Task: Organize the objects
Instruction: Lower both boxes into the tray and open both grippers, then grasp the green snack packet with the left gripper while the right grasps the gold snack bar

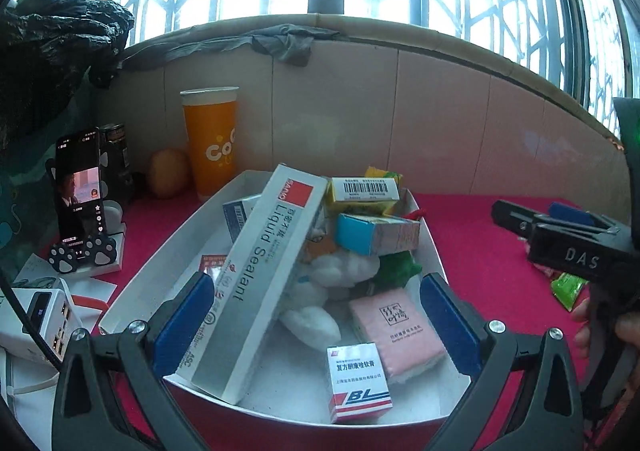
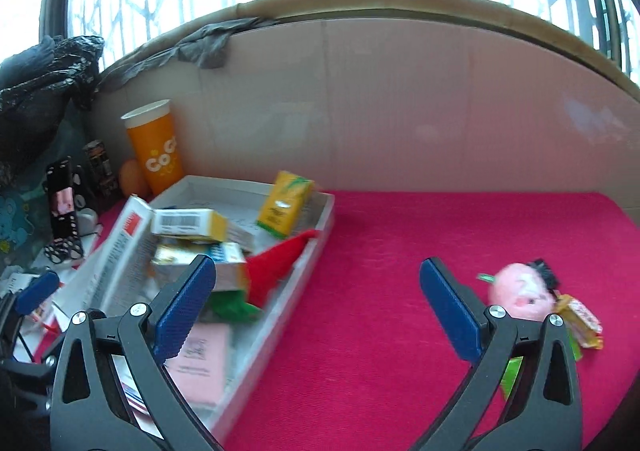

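Both grippers stand wide open with nothing between their blue pads. From the left wrist view, the left gripper [image 1: 316, 315] hovers over the near end of a white tray [image 1: 168, 251] that sits on the red desk [image 1: 480, 251]. A long grey Liquid Sealant box [image 1: 260, 275] leans slantwise across the tray's left side, one end near the rim closest to the camera and the other raised toward the far end. Beside it lie a small white BL medicine box [image 1: 358, 383], standing upright near the front rim, a pink tissue pack [image 1: 396, 331] just behind it, white cotton balls [image 1: 332, 283] in the middle, a blue-ended carton [image 1: 376, 235] and a yellow barcode box [image 1: 364, 191] stacked toward the back. An orange paper cup [image 1: 210, 139] stands behind the tray against the cardboard wall, with a phone [image 1: 78, 191] propped on a paw-print stand to the left. The right gripper [image 1: 560, 227] shows at the right edge of that view, over the desk. In the right wrist view the right gripper [image 2: 316, 311] hangs over bare red cloth just right of the tray, where a yellow juice carton [image 2: 284, 203] leans at the far corner and a red cloth piece [image 2: 280, 259] drapes by the right wall. A pink plush doll [image 2: 524, 291] lies on the desk to the right, touching some snack packets [image 2: 584, 323], well apart from the tray.
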`<state>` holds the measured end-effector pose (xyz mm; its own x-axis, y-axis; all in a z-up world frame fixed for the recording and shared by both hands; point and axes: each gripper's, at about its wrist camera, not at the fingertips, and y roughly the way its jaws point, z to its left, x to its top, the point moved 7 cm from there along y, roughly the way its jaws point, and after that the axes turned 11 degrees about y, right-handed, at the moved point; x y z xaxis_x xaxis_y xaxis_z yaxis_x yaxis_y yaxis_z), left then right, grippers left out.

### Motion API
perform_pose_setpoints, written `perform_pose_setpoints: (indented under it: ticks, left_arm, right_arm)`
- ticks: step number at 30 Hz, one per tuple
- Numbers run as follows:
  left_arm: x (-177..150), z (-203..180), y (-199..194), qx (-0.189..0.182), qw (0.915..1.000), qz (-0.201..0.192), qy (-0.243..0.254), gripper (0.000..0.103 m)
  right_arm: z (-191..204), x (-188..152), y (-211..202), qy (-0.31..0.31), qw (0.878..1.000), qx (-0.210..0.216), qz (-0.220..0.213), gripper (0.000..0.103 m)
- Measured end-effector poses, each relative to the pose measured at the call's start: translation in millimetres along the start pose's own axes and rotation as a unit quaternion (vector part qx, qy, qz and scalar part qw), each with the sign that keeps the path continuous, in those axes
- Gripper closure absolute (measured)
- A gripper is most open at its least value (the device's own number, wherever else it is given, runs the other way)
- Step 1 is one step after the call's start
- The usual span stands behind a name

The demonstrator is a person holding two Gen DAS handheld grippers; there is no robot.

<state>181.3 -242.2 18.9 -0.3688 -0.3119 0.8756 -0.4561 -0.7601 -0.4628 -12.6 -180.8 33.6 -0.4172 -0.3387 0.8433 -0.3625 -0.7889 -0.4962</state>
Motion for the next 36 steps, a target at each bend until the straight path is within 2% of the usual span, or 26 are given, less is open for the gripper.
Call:
perform_pose_setpoints:
  ticks: [3, 6, 10, 14, 22, 27, 29, 33, 36]
  left_arm:
    - [-6.2, -10.1, 5.2, 0.009, 0.9998, 0.009, 0.018, 0.0]
    - [-4.1, -15.1, 1.3, 0.01, 0.9997, -0.003, 0.022, 0.0]
    - [-2.7, -28.6, -2.9, 0.002, 0.9992, -0.011, 0.039, 0.0]
    - [-3.2, -52.9, -2.7, -0.033, 0.9981, -0.003, 0.051, 0.0]
    - [-4.8, -114.1, -8.8, -0.096, 0.9891, -0.002, 0.112, 0.0]
    - [-6.9, -162.6, -3.4, -0.153, 0.9744, 0.019, 0.163, 0.0]
    - [-7.1, -187.4, 0.5, -0.182, 0.9639, 0.027, 0.193, 0.0]
    - [-3.9, -226.7, 12.7, -0.222, 0.9481, 0.041, 0.224, 0.0]
    - [-1.0, -259.1, 22.3, -0.268, 0.9308, 0.053, 0.243, 0.0]
  right_arm:
    - [-34.0, -2.6, -9.3, -0.01, 0.999, -0.038, -0.017, 0.0]
    - [-65.9, -11.7, -16.4, -0.017, 0.997, -0.071, -0.021, 0.0]
    - [-98.4, -22.2, -28.7, -0.01, 0.996, -0.087, -0.014, 0.0]
    - [-129.4, -20.5, -51.8, 0.004, 0.993, -0.111, -0.034, 0.0]
    - [-198.2, -33.3, -82.6, 0.067, 0.989, -0.133, -0.002, 0.0]
    - [-236.9, -37.6, -81.5, 0.121, 0.983, -0.137, 0.026, 0.0]
    - [-250.3, -38.0, -72.7, 0.137, 0.98, -0.134, 0.048, 0.0]
    - [-265.3, -33.3, -52.5, 0.132, 0.98, -0.124, 0.077, 0.0]
    - [-265.6, -19.6, -35.0, 0.097, 0.986, -0.107, 0.077, 0.001]
